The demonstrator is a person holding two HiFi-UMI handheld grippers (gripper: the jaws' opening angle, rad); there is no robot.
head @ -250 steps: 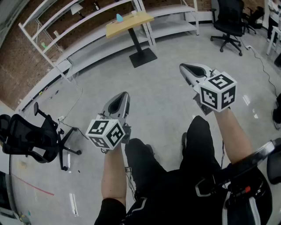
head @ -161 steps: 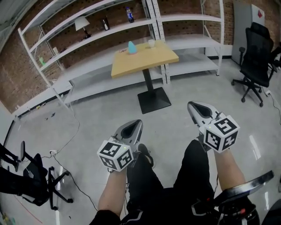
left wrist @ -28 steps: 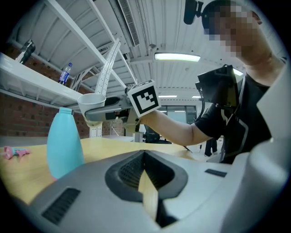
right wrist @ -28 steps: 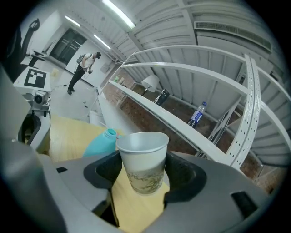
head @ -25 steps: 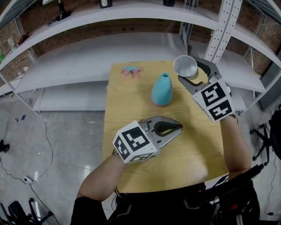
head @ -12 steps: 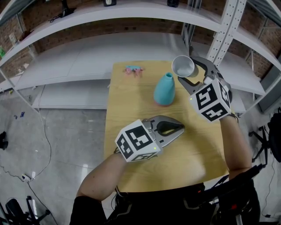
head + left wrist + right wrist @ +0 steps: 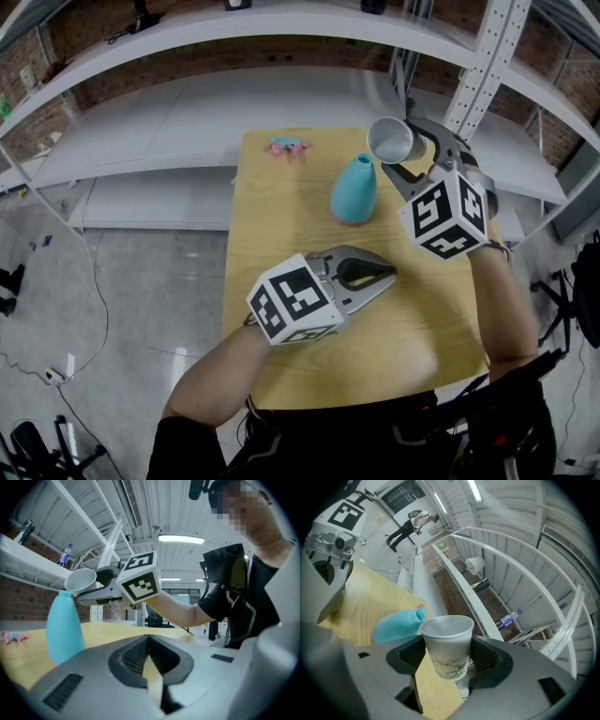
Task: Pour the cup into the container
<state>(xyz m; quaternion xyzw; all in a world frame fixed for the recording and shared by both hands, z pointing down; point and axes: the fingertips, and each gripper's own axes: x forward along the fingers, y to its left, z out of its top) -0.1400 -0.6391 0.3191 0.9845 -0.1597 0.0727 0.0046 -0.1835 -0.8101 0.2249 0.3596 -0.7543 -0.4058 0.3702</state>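
Rolled further over than half a second ago, the right gripper (image 7: 405, 155) clamps the paper cup (image 7: 388, 140), its mouth tipped toward the teal container (image 7: 354, 190), which stands at the cup's 7 o'clock on the wooden table (image 7: 272, 244). At the container's 6 o'clock, the left gripper (image 7: 380, 275) rests with jaws pressed together.

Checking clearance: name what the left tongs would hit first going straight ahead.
Probably the person's right forearm, crossing above the table; depth is unclear. The vase stands left of that line.
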